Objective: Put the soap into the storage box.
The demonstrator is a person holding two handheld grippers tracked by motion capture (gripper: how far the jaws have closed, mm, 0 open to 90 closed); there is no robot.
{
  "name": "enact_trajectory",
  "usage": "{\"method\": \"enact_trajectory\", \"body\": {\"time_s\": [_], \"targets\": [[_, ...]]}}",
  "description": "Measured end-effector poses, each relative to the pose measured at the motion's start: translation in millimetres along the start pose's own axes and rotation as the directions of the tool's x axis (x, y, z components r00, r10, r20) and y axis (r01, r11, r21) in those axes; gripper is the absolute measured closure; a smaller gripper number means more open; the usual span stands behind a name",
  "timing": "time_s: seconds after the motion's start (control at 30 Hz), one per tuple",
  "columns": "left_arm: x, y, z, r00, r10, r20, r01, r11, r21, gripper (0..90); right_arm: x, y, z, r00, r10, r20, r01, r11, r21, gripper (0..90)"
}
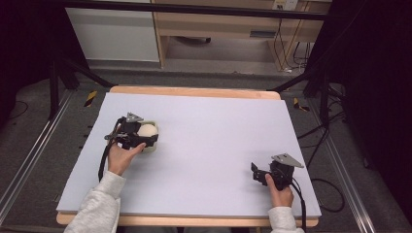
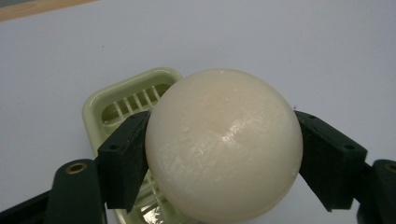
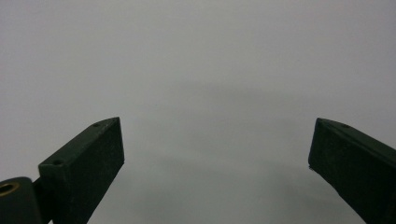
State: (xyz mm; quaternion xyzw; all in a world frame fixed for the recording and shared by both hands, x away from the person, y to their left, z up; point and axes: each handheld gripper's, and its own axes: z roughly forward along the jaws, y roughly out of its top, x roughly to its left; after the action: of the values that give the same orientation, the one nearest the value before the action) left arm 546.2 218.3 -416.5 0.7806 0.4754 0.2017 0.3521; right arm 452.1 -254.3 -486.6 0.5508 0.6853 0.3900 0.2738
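Cream soap ball (image 2: 224, 147) is sitting clamped in left hand-held gripper (image 2: 224, 158), probably just above green dish (image 2: 122, 105); right hand-held gripper (image 3: 217, 170) is gaping empty; lower gently.

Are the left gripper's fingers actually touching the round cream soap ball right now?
Touching. In the left gripper view, both black fingers of the left gripper press flush against opposite sides of the round cream soap ball, no gap visible, above the pale green slotted plastic dish.

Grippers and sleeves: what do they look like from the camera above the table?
Both are black two-jaw tools with blocky pads. The left gripper and right gripper each carry a grey three-cornered plate on top and trail a black cable. The person wears light grey sleeves.
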Motion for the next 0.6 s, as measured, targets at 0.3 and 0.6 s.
{"method": "enact_trajectory", "body": {"time_s": [0.3, 0.6], "targets": [[8.5, 1.8, 5.6, 0.9997, -0.002, -0.026, 0.002, 0.9999, 0.011, 24.1, -0.2, 0.0, 0.0, 1.0000, 0.001, 0.000, -0.001, 1.000, 0.000, 3.9], [14.5, 3.6, 10.7, 0.9995, -0.003, -0.033, 0.004, 0.9997, 0.026, 24.1, -0.3, 0.0, 0.1, 1.0000, 0.002, -0.002, -0.002, 1.000, 0.001, 3.9]]}}
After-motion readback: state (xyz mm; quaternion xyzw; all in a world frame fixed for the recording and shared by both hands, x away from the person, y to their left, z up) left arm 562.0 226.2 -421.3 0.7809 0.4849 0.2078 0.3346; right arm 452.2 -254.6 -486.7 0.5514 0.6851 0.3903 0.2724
